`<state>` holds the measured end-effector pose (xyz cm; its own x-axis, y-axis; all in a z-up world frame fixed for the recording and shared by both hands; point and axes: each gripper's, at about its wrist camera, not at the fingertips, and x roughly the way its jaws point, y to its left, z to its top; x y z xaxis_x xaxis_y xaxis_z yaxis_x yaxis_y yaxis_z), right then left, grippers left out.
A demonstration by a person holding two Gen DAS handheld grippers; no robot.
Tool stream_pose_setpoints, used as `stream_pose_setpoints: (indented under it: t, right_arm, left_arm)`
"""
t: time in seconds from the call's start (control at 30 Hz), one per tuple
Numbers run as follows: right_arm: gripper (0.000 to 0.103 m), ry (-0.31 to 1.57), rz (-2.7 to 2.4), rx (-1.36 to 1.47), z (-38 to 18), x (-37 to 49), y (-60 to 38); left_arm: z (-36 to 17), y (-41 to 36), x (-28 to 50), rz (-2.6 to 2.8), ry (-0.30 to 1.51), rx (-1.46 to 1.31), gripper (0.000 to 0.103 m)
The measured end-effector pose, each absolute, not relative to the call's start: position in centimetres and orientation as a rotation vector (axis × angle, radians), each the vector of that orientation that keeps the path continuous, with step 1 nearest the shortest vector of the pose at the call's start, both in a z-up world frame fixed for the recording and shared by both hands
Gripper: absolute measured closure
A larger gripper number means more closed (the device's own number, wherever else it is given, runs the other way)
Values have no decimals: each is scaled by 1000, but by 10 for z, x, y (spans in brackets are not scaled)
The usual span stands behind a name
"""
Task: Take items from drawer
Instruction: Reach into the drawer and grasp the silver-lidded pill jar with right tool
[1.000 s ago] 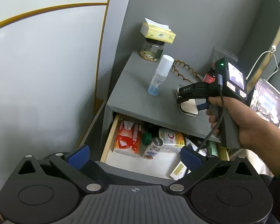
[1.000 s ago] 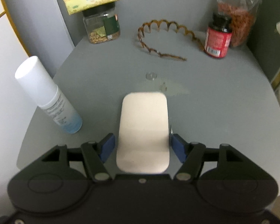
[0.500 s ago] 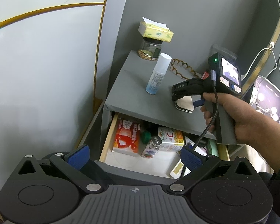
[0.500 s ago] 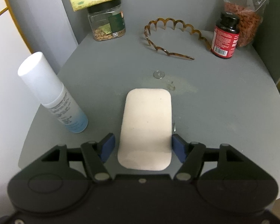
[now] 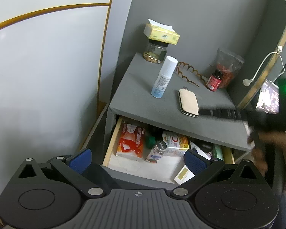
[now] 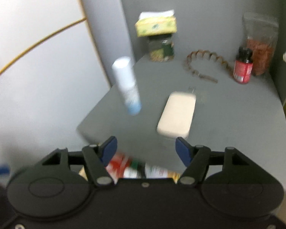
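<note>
Beige pouch (image 6: 177, 113) lies flat on grey nightstand top (image 5: 143, 103), beside white spray bottle (image 5: 163, 77). Right gripper (image 6: 145, 149) spread, empty (frame blurred), short of the pouch. Left gripper (image 5: 138, 157) spread over open drawer (image 5: 154, 167) below.

I can make out a large red "C" on the white-and-yellow box (image 5: 174, 140) in the drawer (image 5: 112, 143). Every other label I see is too small or blurred to read.

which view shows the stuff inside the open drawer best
The left wrist view: the open drawer sits sharp, its boxes and small bottle clear. The right wrist view shows only a blurred strip behind the right gripper.
</note>
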<state>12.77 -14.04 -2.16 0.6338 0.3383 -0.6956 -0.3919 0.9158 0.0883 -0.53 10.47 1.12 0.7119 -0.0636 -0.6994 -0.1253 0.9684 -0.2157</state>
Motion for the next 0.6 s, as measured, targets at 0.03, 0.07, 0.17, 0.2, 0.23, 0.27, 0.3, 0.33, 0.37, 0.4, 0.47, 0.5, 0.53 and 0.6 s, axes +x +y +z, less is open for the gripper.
stream_pose_setpoints:
  t: [0.03, 0.07, 0.17, 0.2, 0.23, 0.27, 0.3, 0.33, 0.37, 0.4, 0.47, 0.5, 0.53, 0.6]
  right_arm:
    - [37, 798, 420, -86, -29, 118, -142]
    - [37, 808, 417, -97, -34, 112, -143]
    - [36, 833, 392, -112, -50, 99, -145]
    - [36, 848, 384, -93, -57, 95, -147]
    - [36, 859, 378, -72, -62, 93, -150]
    - [36, 867, 374, -59, -66, 92, -153]
    - [36, 873, 366, -52, -69, 91, -155]
    - [36, 879, 357, -50, -73, 89, -156]
    - [36, 886, 348, -48, -77, 88, -158]
    - [36, 890, 342, -44, -80, 86, -159]
    - [36, 898, 337, -35, -85, 84, -162]
    - [36, 902, 336, -34, -88, 83, -162]
    - [36, 907, 338, -36, -90, 83, -163]
    - [35, 916, 342, -39, -95, 82, -163]
  left_arm:
    - [11, 104, -5, 33, 782, -254, 1]
    - [10, 103, -5, 32, 784, -251, 1]
    - [9, 102, -5, 31, 788, -249, 1]
    - [8, 102, -5, 31, 790, -247, 1]
    - [8, 102, -5, 32, 790, -246, 1]
    - [7, 102, -5, 33, 791, -244, 1]
    - [7, 102, -5, 34, 792, -244, 1]
    - [6, 102, -4, 36, 794, -244, 1]
    - [6, 102, -5, 36, 794, -244, 1]
    - [5, 103, -5, 37, 795, -244, 1]
    - [5, 103, -5, 39, 798, -240, 1]
    - [5, 102, -5, 40, 796, -235, 1]
    - [5, 102, -5, 42, 793, -229, 1]
    - [5, 100, -6, 45, 791, -216, 1]
